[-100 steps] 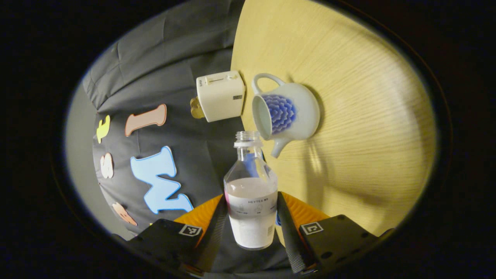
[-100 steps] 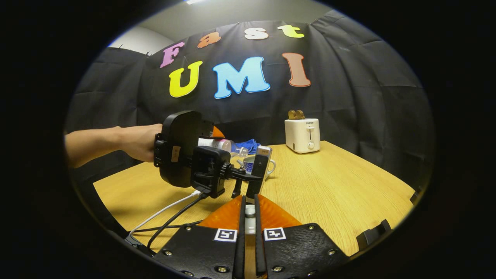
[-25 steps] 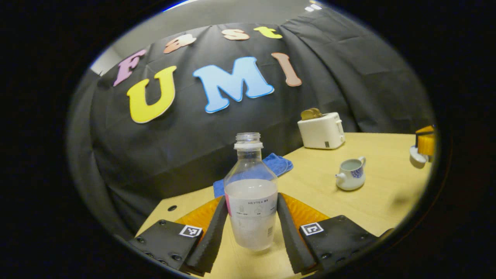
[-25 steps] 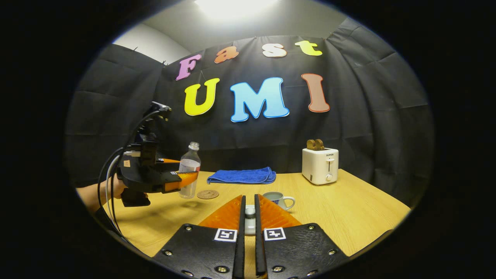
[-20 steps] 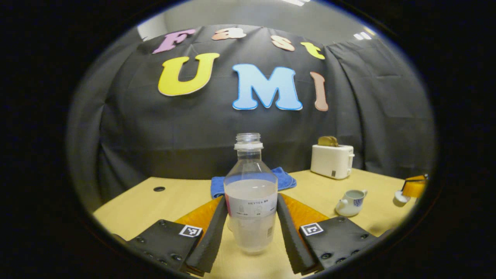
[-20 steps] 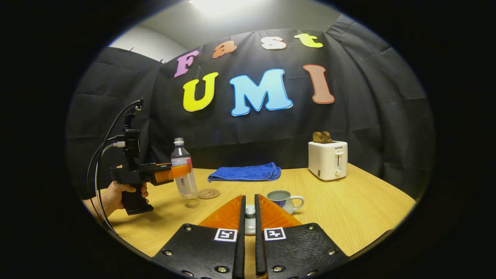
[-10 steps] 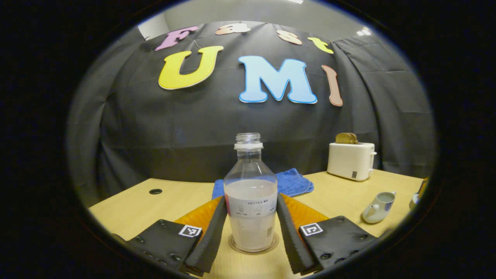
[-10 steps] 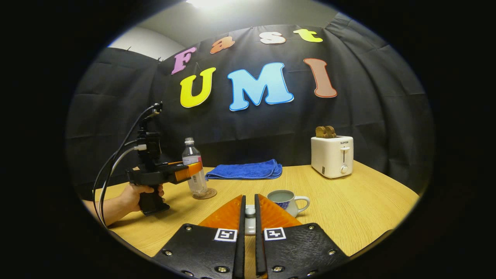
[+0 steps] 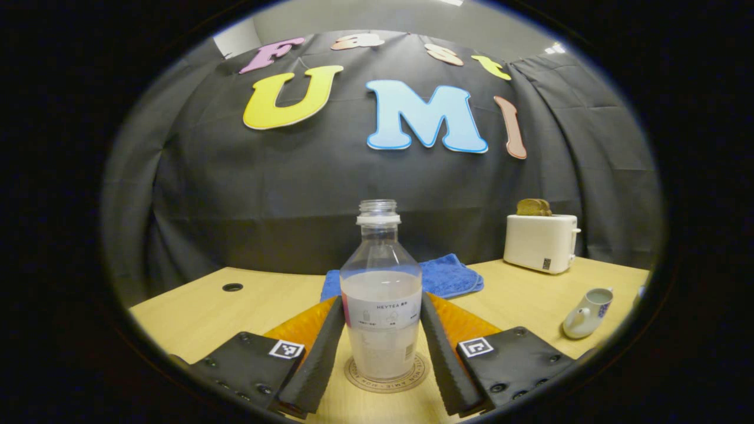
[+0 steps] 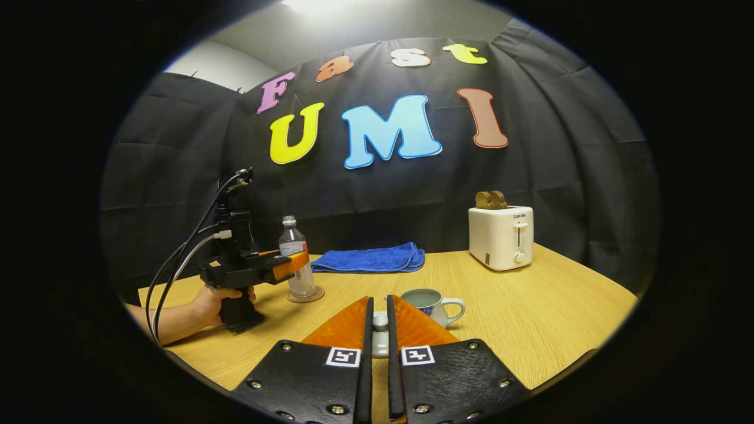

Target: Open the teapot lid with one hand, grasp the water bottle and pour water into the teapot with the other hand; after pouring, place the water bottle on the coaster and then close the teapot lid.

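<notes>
Bottle (image 9: 382, 306), one, stands on one coaster (image 9: 386, 377) clamped by left gripper (image 9: 383, 344); right gripper (image 10: 377, 335) pinches one lid (image 10: 380, 337).

2 low tabletop cameras, both facing the booth's back wall

The left gripper view sits close behind the water bottle (image 9: 382, 306), level with the table (image 9: 200, 306). The right gripper view looks from farther back and to the right; both share the bottle, teapot (image 10: 433, 304), blue towel (image 10: 368, 258) and toaster (image 10: 500, 237).
</notes>
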`<control>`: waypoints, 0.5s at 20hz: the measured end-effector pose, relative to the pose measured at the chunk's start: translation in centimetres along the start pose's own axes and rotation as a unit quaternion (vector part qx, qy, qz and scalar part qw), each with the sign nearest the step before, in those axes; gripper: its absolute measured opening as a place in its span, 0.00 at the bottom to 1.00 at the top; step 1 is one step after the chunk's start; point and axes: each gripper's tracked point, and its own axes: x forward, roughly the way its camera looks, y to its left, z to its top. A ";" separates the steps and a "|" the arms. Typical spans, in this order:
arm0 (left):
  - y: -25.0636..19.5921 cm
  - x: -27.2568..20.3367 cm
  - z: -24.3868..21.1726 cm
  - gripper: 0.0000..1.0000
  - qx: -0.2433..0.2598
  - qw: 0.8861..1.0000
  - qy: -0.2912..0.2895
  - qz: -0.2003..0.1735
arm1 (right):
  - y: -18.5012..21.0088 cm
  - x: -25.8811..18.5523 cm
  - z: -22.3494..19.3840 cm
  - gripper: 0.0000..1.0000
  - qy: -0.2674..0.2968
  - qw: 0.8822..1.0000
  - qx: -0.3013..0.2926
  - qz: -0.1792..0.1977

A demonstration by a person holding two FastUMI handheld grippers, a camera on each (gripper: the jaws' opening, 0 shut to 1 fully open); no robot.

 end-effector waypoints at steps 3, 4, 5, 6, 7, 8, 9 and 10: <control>0.0 0.1 -0.4 0.89 -0.001 1.000 0.003 0.001 | -0.1 0.0 0.0 0.11 -0.001 1.000 -0.001 -0.001; 0.1 0.0 -0.2 0.95 0.003 1.000 0.002 0.005 | -0.2 0.0 0.1 0.11 -0.002 1.000 -0.003 -0.002; 0.2 -0.1 0.2 0.98 0.005 1.000 -0.004 0.009 | -0.2 0.0 0.1 0.11 -0.002 1.000 -0.003 -0.004; 0.3 -0.4 0.7 1.00 0.004 1.000 -0.010 0.013 | -0.4 0.1 0.1 0.11 -0.002 1.000 -0.003 -0.005; 0.2 -0.6 1.2 1.00 0.000 1.000 -0.016 0.010 | -0.6 0.2 0.2 0.11 -0.003 1.000 -0.002 -0.009; 0.3 -1.0 1.6 1.00 -0.002 1.000 -0.022 0.013 | -0.9 0.4 0.3 0.11 -0.006 1.000 0.000 -0.012; 0.7 -1.5 1.9 1.00 0.002 0.999 -0.027 0.021 | -1.2 0.6 0.7 0.11 -0.011 1.000 0.003 -0.018; 1.3 -2.1 2.5 1.00 0.008 0.999 -0.035 0.032 | -1.6 0.8 1.2 0.11 -0.017 1.000 0.004 -0.025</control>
